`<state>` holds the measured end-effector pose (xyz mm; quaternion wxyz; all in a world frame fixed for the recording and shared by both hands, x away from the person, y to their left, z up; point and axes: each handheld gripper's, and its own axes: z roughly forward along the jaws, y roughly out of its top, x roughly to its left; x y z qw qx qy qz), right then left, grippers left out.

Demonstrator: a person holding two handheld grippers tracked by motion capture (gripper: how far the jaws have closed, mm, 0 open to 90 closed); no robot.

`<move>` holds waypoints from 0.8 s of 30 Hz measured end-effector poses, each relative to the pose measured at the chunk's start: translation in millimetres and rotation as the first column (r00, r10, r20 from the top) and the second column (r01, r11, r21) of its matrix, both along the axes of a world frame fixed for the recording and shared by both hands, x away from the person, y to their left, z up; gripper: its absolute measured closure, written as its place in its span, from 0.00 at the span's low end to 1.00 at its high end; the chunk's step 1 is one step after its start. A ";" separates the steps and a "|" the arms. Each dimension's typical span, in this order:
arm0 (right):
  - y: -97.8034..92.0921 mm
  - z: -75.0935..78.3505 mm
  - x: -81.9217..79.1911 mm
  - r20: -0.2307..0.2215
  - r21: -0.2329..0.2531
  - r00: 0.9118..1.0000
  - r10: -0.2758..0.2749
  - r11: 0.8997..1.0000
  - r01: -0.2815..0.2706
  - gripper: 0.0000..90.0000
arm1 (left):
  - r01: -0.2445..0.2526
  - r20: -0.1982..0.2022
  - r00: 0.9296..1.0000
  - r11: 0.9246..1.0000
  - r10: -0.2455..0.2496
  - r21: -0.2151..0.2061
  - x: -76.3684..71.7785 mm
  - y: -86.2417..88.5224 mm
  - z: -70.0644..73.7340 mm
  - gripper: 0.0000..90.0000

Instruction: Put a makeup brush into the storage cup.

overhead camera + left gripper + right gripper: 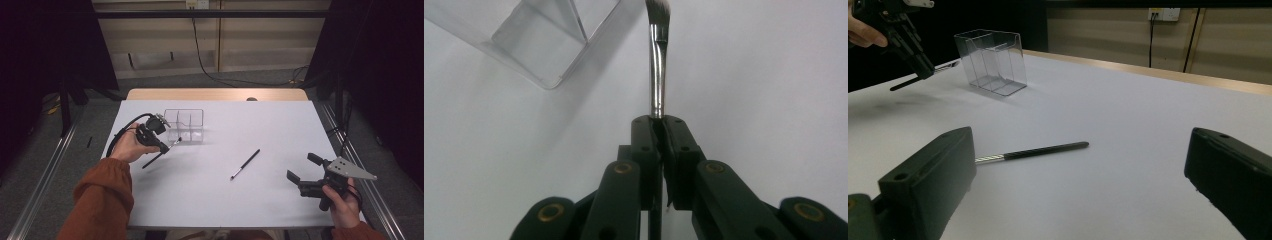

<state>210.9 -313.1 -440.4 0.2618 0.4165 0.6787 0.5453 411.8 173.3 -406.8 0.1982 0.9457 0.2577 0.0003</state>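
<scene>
Brush (pixel 657 65) pinched in left gripper (pixel 163 148) fingers, bristles pointing toward clear organizer (pixel 184 125).

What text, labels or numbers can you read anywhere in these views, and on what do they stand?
None readable. The brush held in the left gripper, the second brush on the table, the clear organizer and the right gripper all bear no legible marking.

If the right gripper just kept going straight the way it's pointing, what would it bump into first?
Probably the loose brush lying on the table just ahead of the right gripper, whose jaws stand wide open; depth is hard to judge.
</scene>
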 end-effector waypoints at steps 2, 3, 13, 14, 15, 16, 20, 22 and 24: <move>-0.1 0.0 0.0 0.000 0.000 1.000 0.000 1.000 0.000 0.00 | -0.002 0.006 1.000 1.000 0.002 -0.020 -1.0 2.4 1.6 0.94; -0.1 0.0 0.0 0.000 0.000 1.000 -0.001 1.000 0.001 0.00 | -0.011 0.012 1.000 0.999 0.011 -0.038 -2.3 3.7 2.4 0.94; -0.2 0.1 -0.1 0.000 0.000 1.000 -0.001 1.000 0.001 0.00 | -0.054 0.044 0.997 0.987 0.061 -0.153 -8.8 13.6 9.2 0.94; -0.2 0.1 -0.1 -0.001 0.000 1.000 -0.001 1.000 0.001 0.00 | -0.054 0.048 0.997 0.985 0.063 -0.162 -9.5 14.6 9.4 0.94; -0.2 0.1 -0.1 -0.001 0.000 1.000 -0.001 1.000 0.001 0.00 | -0.050 0.056 0.997 0.985 0.060 -0.166 -9.8 15.1 9.3 0.94; -0.2 0.1 -0.1 0.000 -0.001 1.000 -0.001 1.000 0.001 0.00 | -0.043 0.065 0.996 0.984 0.055 -0.175 -10.4 16.0 8.8 0.94; -0.2 0.1 0.0 -0.001 -0.001 1.000 -0.001 1.000 0.001 0.00 | -0.049 0.091 0.993 0.976 0.070 -0.214 -13.2 17.7 9.1 0.94; -0.2 0.0 0.1 0.000 0.000 1.000 -0.002 1.000 0.002 0.00 | -0.048 0.098 0.993 0.972 0.073 -0.231 -14.1 18.6 10.0 0.94; -0.2 0.1 0.0 0.000 -0.001 1.000 -0.001 1.000 0.001 0.00 | -0.049 0.102 0.992 0.967 0.077 -0.249 -15.1 20.0 11.0 0.94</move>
